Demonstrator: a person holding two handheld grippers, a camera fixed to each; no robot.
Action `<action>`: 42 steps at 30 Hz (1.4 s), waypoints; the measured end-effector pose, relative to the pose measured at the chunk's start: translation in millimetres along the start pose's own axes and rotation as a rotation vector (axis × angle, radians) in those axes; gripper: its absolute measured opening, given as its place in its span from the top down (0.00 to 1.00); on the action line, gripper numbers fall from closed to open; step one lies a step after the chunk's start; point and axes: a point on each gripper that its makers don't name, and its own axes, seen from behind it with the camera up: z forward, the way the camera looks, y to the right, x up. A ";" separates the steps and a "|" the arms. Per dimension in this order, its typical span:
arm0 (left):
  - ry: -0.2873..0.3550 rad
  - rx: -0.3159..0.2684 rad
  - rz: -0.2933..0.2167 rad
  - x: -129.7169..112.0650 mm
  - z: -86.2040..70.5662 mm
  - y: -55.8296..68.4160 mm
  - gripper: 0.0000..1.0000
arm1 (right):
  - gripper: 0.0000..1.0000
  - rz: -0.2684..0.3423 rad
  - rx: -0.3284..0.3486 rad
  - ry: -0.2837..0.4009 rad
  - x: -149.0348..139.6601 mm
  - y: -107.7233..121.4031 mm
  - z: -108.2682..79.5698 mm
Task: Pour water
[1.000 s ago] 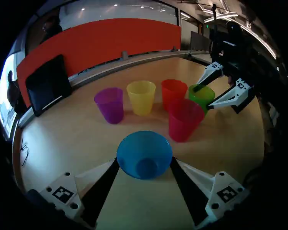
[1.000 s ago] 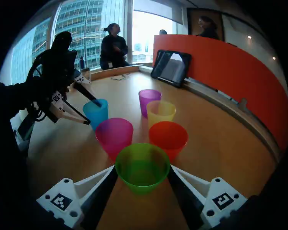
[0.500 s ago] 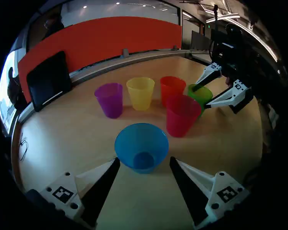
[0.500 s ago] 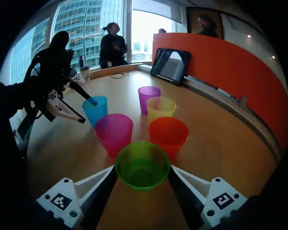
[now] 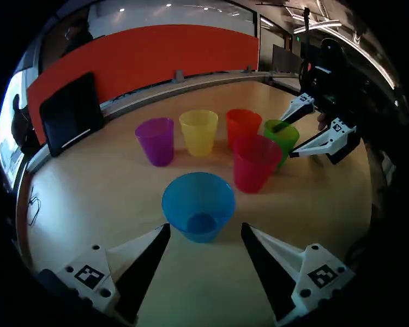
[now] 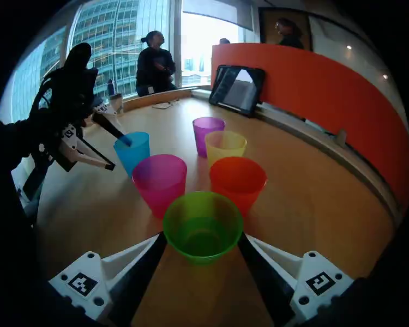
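**Two cups flanked, no firm pinch confirmed**

At the left gripper (image 5: 203, 228): spread wide, pinching nothing, with the blue cup (image 5: 199, 206) upright on the table (image 5: 95, 185) just ahead of the tips. At the right gripper (image 6: 202, 235): bracketing the green cup (image 6: 203, 224) closely on both sides; cannot tell whether pressing or merely alongside. Outward from there: hemmed in by a pink cup (image 6: 160, 180) and an orange cup (image 6: 237, 179), both just beside the green one, then a yellow cup (image 6: 225, 146) and a purple cup (image 6: 207, 129) farther back.

Risk of toppling the pink or orange neighbour when lifting or tipping the green cup out of so tight a cluster. Risk too of slipping if pinched lightly on the tapered wall, of buckling if squeezed hard. Likewise of shoving the blue cup aside by closing off-centre.

Gained from the right gripper view: the left gripper side-on beside the blue cup, and a person (image 6: 152, 62) beyond the table's far edge. Gained from the left gripper view: the right gripper side-on, straddling the green cup, plus the gap before its own tips. Cannot tell from either whether any cup holds water.
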 end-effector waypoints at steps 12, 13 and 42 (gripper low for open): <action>0.013 0.027 -0.015 -4.9 -17.3 1.9 0.04 | 0.00 0.014 -0.056 0.022 -10.1 8.0 -27.3; 0.013 0.031 -0.016 -5.9 -19.3 2.2 0.04 | 0.00 0.016 -0.060 0.022 -11.9 7.9 -30.2; 0.154 0.214 -0.080 -3.8 -62.8 -10.3 0.04 | 0.00 0.102 -0.273 0.172 -12.2 26.6 -99.1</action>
